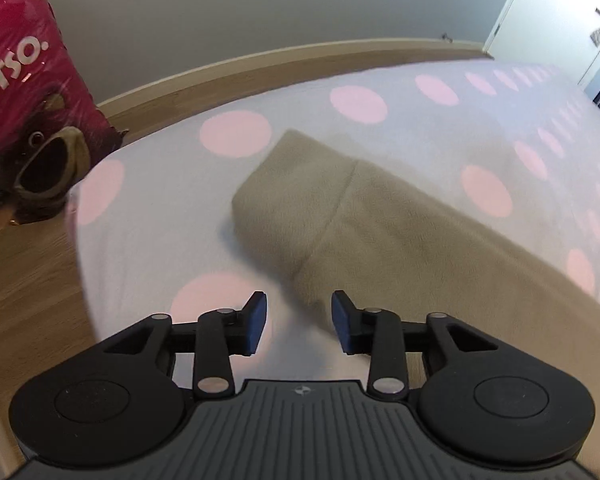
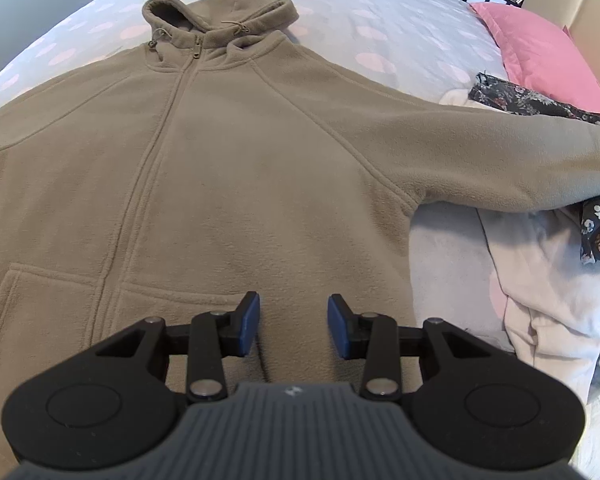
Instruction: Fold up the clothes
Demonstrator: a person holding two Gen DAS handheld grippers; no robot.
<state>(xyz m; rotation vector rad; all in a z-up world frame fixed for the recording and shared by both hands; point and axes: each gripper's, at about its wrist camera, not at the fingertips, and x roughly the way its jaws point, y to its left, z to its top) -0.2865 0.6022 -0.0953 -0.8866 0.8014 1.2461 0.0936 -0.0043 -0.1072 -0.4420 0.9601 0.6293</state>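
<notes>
Left tongs (image 1: 299,322) gaping, empty, above fleece cuff (image 1: 284,192) at twelve o'clock. Right tongs (image 2: 293,326) parted, empty, over hoodie (image 2: 236,152) hem. Best pinching cuff edge cleanly, folding sleeve across.

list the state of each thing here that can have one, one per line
fleece jacket: spread flat face up on the bed, not yet folded
jacket zip: closed up to the collar
jacket sleeve: stretched out straight
left hand-held gripper: open, holding nothing
right hand-held gripper: open, holding nothing
pink bag: upright on the floor
</notes>
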